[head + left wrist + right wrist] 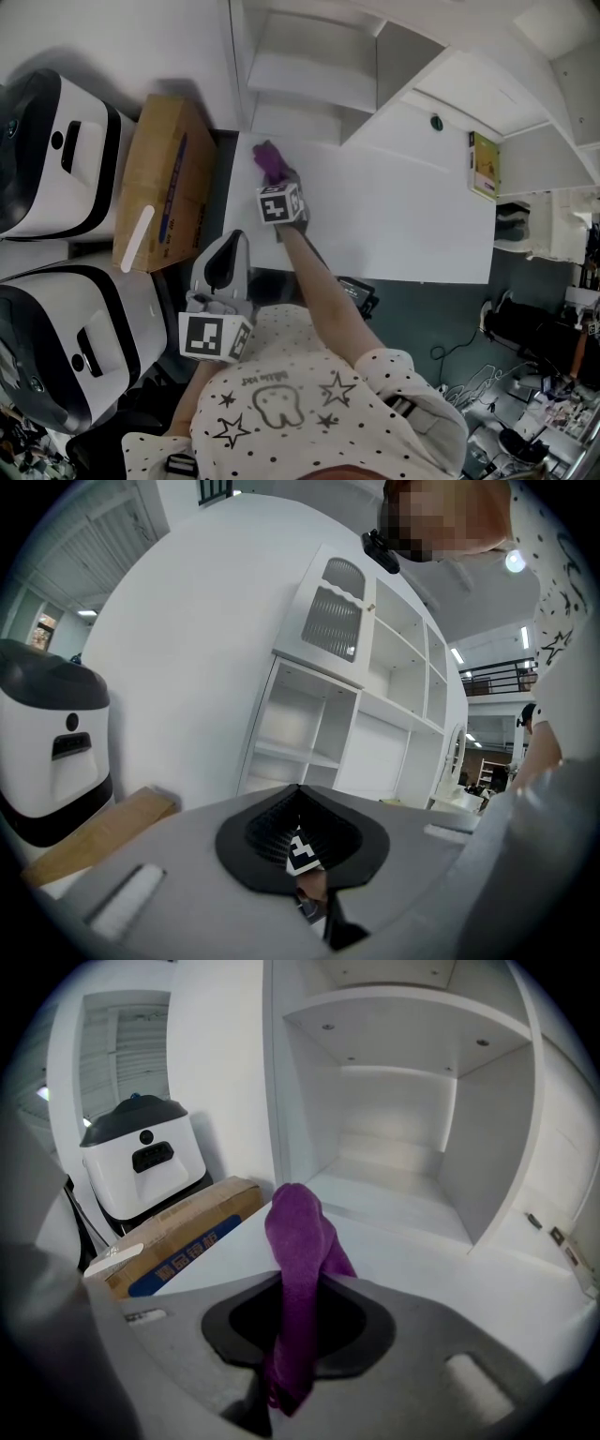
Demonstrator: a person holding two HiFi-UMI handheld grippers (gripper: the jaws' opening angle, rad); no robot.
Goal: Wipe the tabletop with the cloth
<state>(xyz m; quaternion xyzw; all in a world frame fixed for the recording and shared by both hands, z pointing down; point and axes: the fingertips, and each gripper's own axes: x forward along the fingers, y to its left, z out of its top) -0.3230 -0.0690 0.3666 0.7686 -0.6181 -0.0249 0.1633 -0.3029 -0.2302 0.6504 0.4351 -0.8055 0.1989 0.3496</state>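
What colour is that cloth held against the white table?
Purple. The cloth shows best in the right gripper view.

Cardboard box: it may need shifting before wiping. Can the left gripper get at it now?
Probably yes: the left gripper, shut and empty, hangs right beside the cardboard box with nothing between them.

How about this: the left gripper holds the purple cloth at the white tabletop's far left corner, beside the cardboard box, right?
Not quite. The right gripper is shut on the purple cloth, as the right gripper view shows. The rest holds: it is at the white tabletop's far left corner, beside the cardboard box.
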